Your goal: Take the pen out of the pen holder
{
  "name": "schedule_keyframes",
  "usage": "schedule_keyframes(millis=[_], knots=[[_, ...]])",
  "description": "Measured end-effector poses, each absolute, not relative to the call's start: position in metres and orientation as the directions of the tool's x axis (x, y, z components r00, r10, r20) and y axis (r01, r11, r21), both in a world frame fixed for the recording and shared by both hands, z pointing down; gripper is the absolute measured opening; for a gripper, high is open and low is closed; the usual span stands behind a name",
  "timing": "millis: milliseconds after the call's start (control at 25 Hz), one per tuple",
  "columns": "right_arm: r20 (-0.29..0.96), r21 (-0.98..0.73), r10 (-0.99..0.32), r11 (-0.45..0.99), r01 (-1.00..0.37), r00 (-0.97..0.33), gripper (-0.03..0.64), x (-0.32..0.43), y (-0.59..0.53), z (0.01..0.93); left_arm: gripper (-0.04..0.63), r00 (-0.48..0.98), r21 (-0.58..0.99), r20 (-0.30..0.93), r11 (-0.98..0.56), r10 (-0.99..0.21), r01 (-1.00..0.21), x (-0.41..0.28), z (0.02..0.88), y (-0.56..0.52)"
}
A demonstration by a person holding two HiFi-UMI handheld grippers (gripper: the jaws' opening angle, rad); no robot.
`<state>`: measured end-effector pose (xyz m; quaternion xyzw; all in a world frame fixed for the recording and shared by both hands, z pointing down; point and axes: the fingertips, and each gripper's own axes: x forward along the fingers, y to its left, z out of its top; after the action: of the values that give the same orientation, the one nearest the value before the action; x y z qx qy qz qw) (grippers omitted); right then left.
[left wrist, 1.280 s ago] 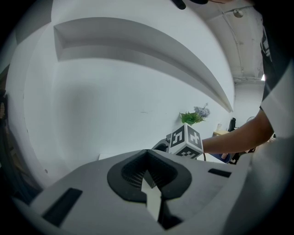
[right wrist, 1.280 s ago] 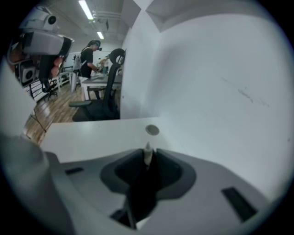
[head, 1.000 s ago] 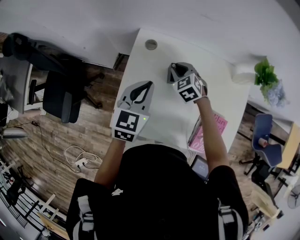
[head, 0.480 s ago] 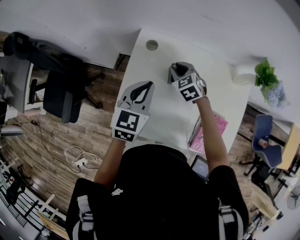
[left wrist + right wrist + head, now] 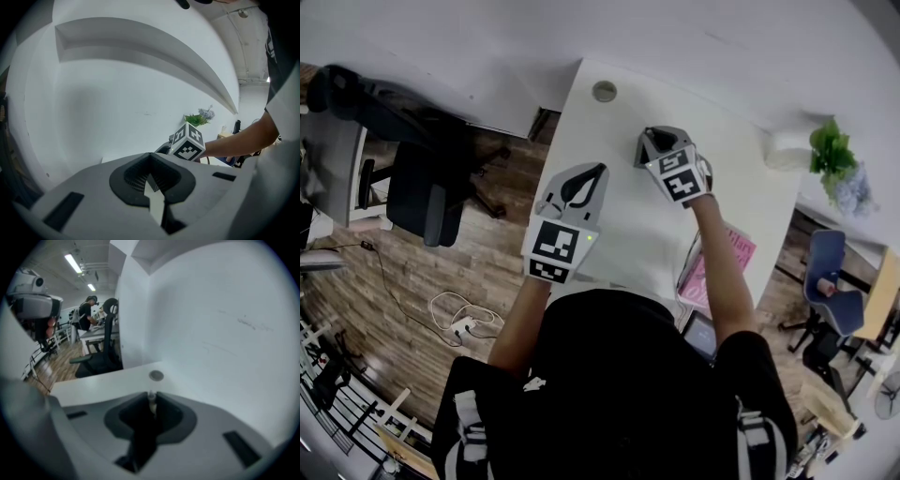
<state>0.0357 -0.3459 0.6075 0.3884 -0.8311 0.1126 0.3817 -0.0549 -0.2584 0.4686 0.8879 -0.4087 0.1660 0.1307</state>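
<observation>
Right tongs (image 5: 151,395) nudged slightly — pen (image 5: 150,404) clamped upright, pale tip up

Head view bright, even, your white counter (image 5: 623,220) nearly washed out, fisheye bend and dark vignette at edges, your right tongs (image 5: 151,401) blurred close up, ceiling strip lights (image 5: 75,262) glaring.

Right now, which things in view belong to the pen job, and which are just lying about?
Job: right gripper, shut on a slim pale tip, apparently the pen; white desk. The pen holder is not clearly visible.
Lying about: round desk cap, plant, pink booklet, office chair, left gripper, shut and empty.
</observation>
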Motion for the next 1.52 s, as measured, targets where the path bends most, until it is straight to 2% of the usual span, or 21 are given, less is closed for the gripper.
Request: schedule_keyframes(millis=[600,1520], knots=[[0.695,0.082,-0.579,0.653,-0.753,-0.426,0.072,0.042,-0.346,0.596,0.02,0.615,0.092,0.391,-0.636,-0.685,-0.767,-0.056,0.464,-0.258],[0.537,0.033,-0.763,0.444,-0.895,-0.359,0.072,0.085,-0.314,0.495,0.02,0.658,0.011,0.295,-0.686,-0.693,-0.727,-0.045,0.411,-0.261]])
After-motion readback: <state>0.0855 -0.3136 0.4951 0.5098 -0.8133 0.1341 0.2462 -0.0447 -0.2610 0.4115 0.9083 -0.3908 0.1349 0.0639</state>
